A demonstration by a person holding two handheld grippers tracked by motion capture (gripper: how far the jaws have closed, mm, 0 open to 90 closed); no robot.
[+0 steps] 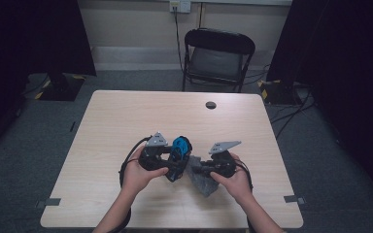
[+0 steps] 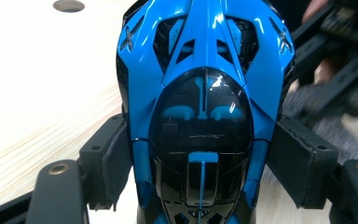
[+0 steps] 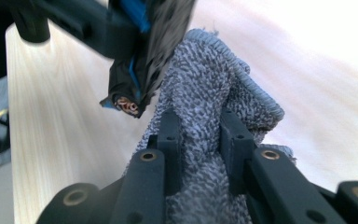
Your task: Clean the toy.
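Observation:
A glossy blue and black toy car (image 2: 205,107) sits clamped between the jaws of my left gripper (image 2: 200,163), its body running away from the camera. From above, the toy car (image 1: 180,147) is held just over the table near the middle. My right gripper (image 3: 199,140) is shut on a bunched grey cloth (image 3: 214,93), and the cloth's upper fold lies against the dark lower end of the toy car (image 3: 135,70). In the high view the grey cloth (image 1: 200,178) hangs between my left gripper (image 1: 175,167) and my right gripper (image 1: 196,170).
The light wooden table (image 1: 126,116) has a round cable hole (image 1: 211,105) near its far edge. A black folding chair (image 1: 217,58) stands behind the table. Dark curtains flank both sides, and cables trail on the grey floor at right.

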